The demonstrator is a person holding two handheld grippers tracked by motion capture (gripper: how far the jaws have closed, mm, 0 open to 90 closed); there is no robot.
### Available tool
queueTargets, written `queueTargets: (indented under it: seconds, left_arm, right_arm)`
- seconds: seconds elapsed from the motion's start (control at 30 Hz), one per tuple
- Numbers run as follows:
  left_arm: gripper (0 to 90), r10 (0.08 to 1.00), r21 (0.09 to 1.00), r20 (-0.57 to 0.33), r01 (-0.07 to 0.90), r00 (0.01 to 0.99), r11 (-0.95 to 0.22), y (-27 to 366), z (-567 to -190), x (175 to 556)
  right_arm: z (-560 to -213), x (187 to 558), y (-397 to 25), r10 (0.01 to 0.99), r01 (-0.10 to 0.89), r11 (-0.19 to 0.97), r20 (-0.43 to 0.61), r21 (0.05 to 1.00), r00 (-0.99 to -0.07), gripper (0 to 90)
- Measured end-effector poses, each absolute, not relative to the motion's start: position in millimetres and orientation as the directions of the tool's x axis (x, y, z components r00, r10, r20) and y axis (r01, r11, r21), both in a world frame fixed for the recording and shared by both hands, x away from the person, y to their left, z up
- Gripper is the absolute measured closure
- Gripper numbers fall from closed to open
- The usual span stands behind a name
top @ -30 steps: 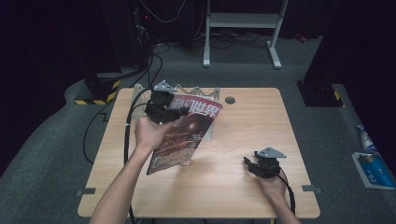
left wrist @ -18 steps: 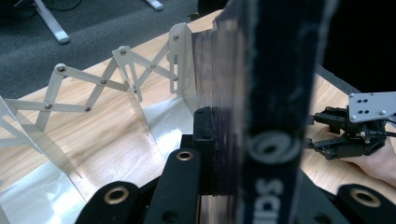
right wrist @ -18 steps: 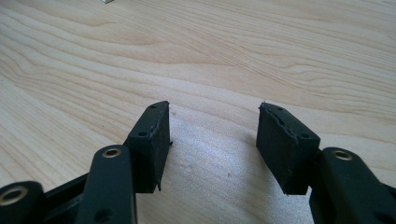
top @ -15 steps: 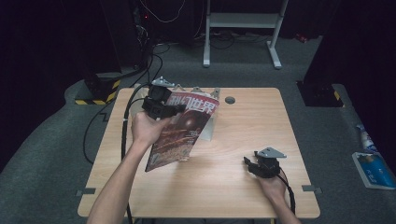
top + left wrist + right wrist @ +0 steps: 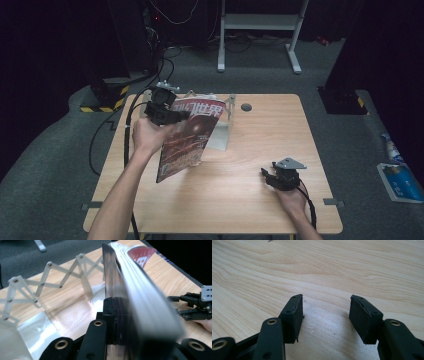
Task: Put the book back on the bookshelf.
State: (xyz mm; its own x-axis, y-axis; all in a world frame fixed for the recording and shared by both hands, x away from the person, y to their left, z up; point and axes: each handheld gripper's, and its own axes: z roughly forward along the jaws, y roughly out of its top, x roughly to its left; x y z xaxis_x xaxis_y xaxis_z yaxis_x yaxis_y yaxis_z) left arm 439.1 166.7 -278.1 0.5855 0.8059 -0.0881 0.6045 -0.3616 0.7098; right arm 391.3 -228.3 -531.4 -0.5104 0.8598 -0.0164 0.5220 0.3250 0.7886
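Observation:
A magazine (image 5: 187, 137) with a dark red cover hangs tilted above the table's left half, held by its upper left edge in my left gripper (image 5: 167, 114). In the left gripper view the jaws are shut on the magazine (image 5: 140, 290), seen edge-on. Behind it stands a white folding rack (image 5: 225, 115) with scissor-lattice sides; the same rack (image 5: 47, 282) lies just beyond the magazine's edge. My right gripper (image 5: 270, 176) rests low on the table at the front right, open, with bare wood between its fingers (image 5: 294, 315).
The wooden table (image 5: 270, 130) has a round grey cable port (image 5: 246, 107) near its far edge. Cables trail off the table's left side to the floor. A blue and white packet (image 5: 400, 180) lies on the floor at the right.
The left gripper has carried the magazine slightly left and back toward the rack, tilting it more upright. The right gripper has stayed in place.

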Motion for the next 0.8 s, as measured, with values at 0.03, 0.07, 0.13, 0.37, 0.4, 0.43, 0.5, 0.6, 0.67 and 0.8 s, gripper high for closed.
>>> queueTargets:
  seconds: [0.03, 0.07, 0.13, 0.37, 0.4, 0.43, 0.5, 0.6, 0.67, 0.8]
  left_arm:
    - [82.7, 0.809, 0.704, -0.088, 0.611, 0.581, -0.362, 167, -277, 440]
    - [82.7, 0.812, 0.698, -0.083, 0.615, 0.578, -0.367, 168, -276, 441]
    - [82.7, 0.814, 0.695, -0.081, 0.618, 0.576, -0.368, 168, -274, 441]
    - [82.7, 0.823, 0.682, -0.084, 0.634, 0.562, -0.364, 177, -272, 442]
    - [82.7, 0.825, 0.683, -0.086, 0.636, 0.559, -0.360, 179, -272, 442]
    - [82.6, 0.826, 0.683, -0.082, 0.635, 0.557, -0.360, 181, -273, 442]
    - [82.6, 0.833, 0.682, -0.084, 0.640, 0.548, -0.353, 185, -274, 442]
    - [82.6, 0.840, 0.679, -0.082, 0.647, 0.536, -0.347, 191, -274, 442]
    - [82.6, 0.843, 0.680, -0.085, 0.649, 0.531, -0.340, 193, -274, 443]
    - [82.6, 0.857, 0.688, -0.092, 0.654, 0.507, -0.313, 201, -272, 443]
  right_arm:
    - [-531, 391, -228, 0.858, 0.524, 0.324, -0.012, 0.788, -0.513, 45.1]
    - [-531, 390, -228, 0.857, 0.523, 0.325, -0.012, 0.788, -0.515, 45.2]
    - [-531, 390, -228, 0.856, 0.522, 0.326, -0.013, 0.788, -0.516, 45.3]
    - [-531, 390, -228, 0.857, 0.521, 0.326, -0.014, 0.789, -0.515, 45.4]
    - [-531, 390, -228, 0.857, 0.521, 0.326, -0.014, 0.789, -0.514, 45.4]
    - [-531, 390, -228, 0.857, 0.521, 0.326, -0.014, 0.789, -0.514, 45.4]
    - [-531, 390, -228, 0.858, 0.521, 0.326, -0.014, 0.789, -0.514, 45.4]
    - [-531, 390, -228, 0.858, 0.521, 0.326, -0.015, 0.789, -0.513, 45.3]
    - [-531, 390, -228, 0.860, 0.525, 0.322, -0.012, 0.788, -0.509, 45.3]
    - [-531, 390, -228, 0.861, 0.525, 0.322, -0.013, 0.788, -0.509, 45.3]
